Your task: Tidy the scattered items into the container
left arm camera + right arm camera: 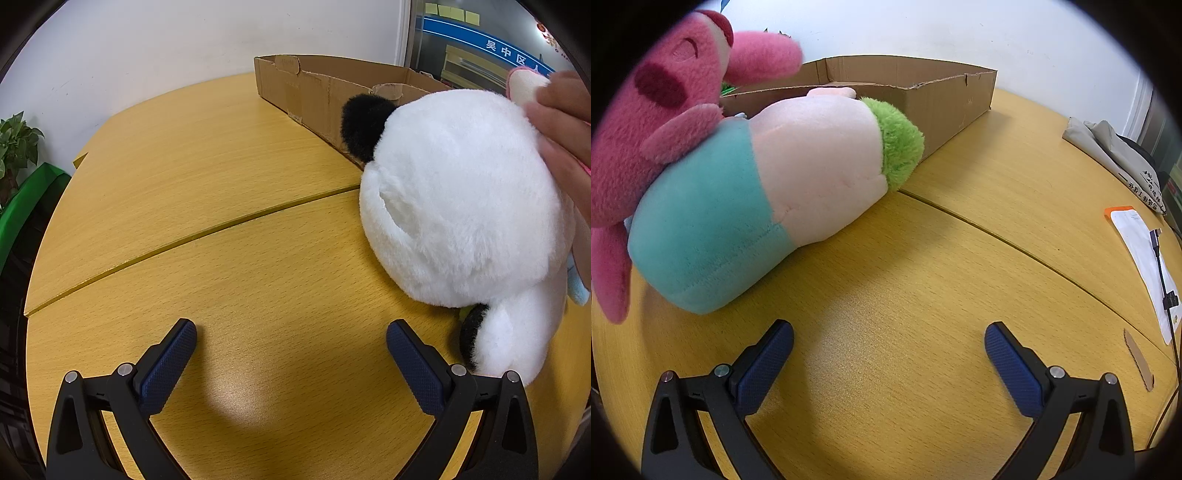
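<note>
Fluffy white plush [461, 206] beside torn cardboard box [314, 92], woodgrain table [221, 184] — both hand-held grippers [291, 341] [889, 341] wide open, empty.

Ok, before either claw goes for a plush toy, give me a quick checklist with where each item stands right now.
1. Left claw open and holding nothing: ok.
2. Right claw open and holding nothing: ok.
3. Cardboard box open at the top: ok.
4. White plush free to grasp: not ok, a bare hand rests on it.
5. Teal and pink plush free to lift: not ok, the pink plush leans on it.
6. Room left inside the box: cannot tell.
</note>
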